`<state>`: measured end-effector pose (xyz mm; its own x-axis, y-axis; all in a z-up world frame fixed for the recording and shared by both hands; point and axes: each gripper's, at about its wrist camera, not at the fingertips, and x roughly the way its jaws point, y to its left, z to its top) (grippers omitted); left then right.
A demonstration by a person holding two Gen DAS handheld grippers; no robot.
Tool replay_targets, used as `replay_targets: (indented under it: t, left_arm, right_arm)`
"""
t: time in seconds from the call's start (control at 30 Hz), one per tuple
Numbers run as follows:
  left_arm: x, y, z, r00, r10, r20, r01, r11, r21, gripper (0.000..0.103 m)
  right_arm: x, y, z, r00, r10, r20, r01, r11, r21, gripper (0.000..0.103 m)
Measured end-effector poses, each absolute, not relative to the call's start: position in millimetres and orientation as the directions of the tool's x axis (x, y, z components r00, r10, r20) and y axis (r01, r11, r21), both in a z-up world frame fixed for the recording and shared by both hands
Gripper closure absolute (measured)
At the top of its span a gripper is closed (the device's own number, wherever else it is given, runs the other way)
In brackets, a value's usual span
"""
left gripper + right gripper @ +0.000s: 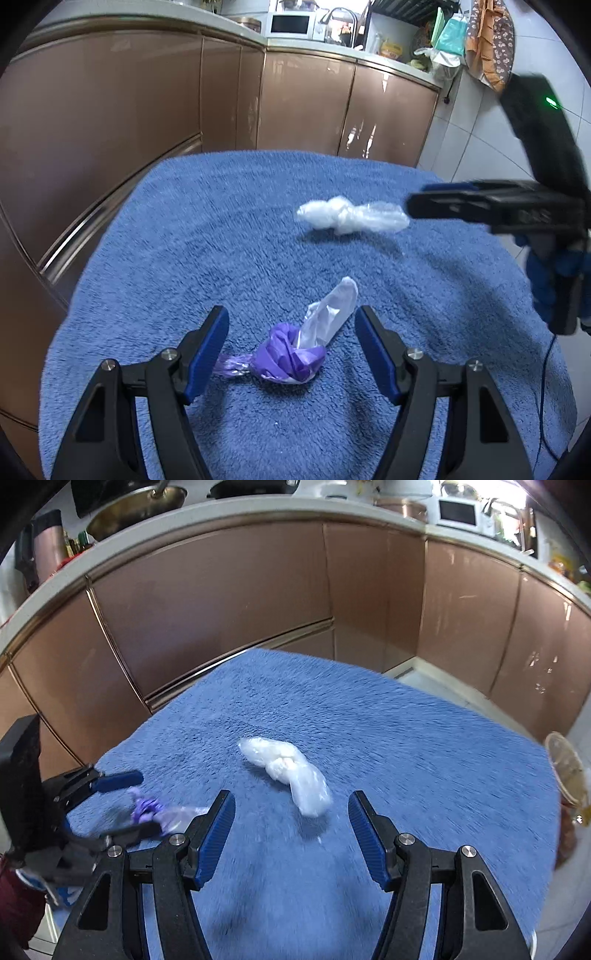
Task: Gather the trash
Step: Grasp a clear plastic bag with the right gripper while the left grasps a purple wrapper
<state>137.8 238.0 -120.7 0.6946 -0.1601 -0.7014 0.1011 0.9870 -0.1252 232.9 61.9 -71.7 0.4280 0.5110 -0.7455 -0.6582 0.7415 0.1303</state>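
Two pieces of trash lie on a blue fluffy towel point(207, 229) point(424, 746). A knotted purple and white plastic bag point(295, 350) point(151, 810) rests between the fingers of my left gripper point(291, 328), which stands open around it without touching. A crumpled clear white bag point(351, 216) point(288, 771) lies farther back. My right gripper point(291, 806) is open just before that bag, its pads apart from it. In the left wrist view the right gripper point(436, 205) reaches in from the right, close to the white bag's end. The left gripper point(129, 801) shows at the left of the right wrist view.
Brown kitchen cabinets point(303, 103) point(229, 602) stand behind the towel, under a counter with a microwave point(290, 24) and pots. A clear plastic cup point(567, 771) stands at the towel's right edge. A white tiled wall point(476, 147) is at the right.
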Motion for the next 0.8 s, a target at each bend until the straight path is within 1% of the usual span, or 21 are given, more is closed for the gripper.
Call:
replay_targets:
  t: [0.17, 0.23, 0.3, 0.33, 0.37, 0.4, 0.43, 0.5, 0.53, 0.6, 0.63, 0.8]
  left_arm:
    - [141, 238, -126, 0.680, -0.196, -0.706, 0.122, 0.980, -0.154, 0.036]
    - [142, 238, -129, 0.669, -0.207, -0.714, 0.128, 0.978, -0.164, 0.043]
    - [144, 238, -132, 0.657, -0.221, -0.721, 0.132, 0.975, -0.178, 0.052]
    - [145, 239, -133, 0.654, -0.225, -0.723, 0.133, 0.974, -0.183, 0.054]
    - [145, 239, -134, 0.649, -0.230, -0.725, 0.135, 0.973, -0.188, 0.058]
    - [146, 238, -135, 0.646, -0.234, -0.727, 0.137, 0.972, -0.191, 0.063]
    - [146, 238, -135, 0.643, -0.234, -0.729, 0.138, 0.972, -0.190, 0.065]
    - [146, 236, -136, 0.640, -0.228, -0.734, 0.140, 0.974, -0.179, 0.066]
    - [146, 234, -136, 0.640, -0.223, -0.736, 0.142, 0.975, -0.172, 0.067]
    - [148, 230, -138, 0.636, -0.211, -0.742, 0.147, 0.977, -0.152, 0.069]
    - [149, 227, -138, 0.636, -0.201, -0.745, 0.149, 0.979, -0.136, 0.069]
    - [149, 216, -139, 0.646, -0.147, -0.749, 0.146, 0.987, -0.068, 0.071]
  right_arm:
    - [260, 83, -92, 0.382, 0.522, -0.763, -0.674, 0.722, 0.156, 0.042]
    - [267, 91, -100, 0.371, 0.520, -0.769, -0.683, 0.714, 0.153, 0.042]
    - [273, 98, -105, 0.362, 0.518, -0.775, -0.688, 0.709, 0.153, 0.042]
    - [275, 101, -109, 0.356, 0.516, -0.779, -0.691, 0.706, 0.152, 0.042]
    - [276, 103, -111, 0.353, 0.515, -0.782, -0.693, 0.705, 0.152, 0.042]
    - [278, 105, -114, 0.350, 0.512, -0.784, -0.694, 0.705, 0.150, 0.044]
    - [278, 107, -117, 0.347, 0.510, -0.788, -0.695, 0.704, 0.149, 0.046]
    - [279, 110, -119, 0.340, 0.507, -0.792, -0.696, 0.702, 0.151, 0.055]
    - [279, 111, -121, 0.337, 0.502, -0.796, -0.695, 0.703, 0.149, 0.057]
    - [278, 112, -124, 0.332, 0.493, -0.804, -0.698, 0.702, 0.142, 0.070]
    - [277, 113, -126, 0.331, 0.489, -0.807, -0.699, 0.702, 0.139, 0.073]
    - [262, 108, -120, 0.348, 0.490, -0.799, -0.701, 0.702, 0.125, 0.075]
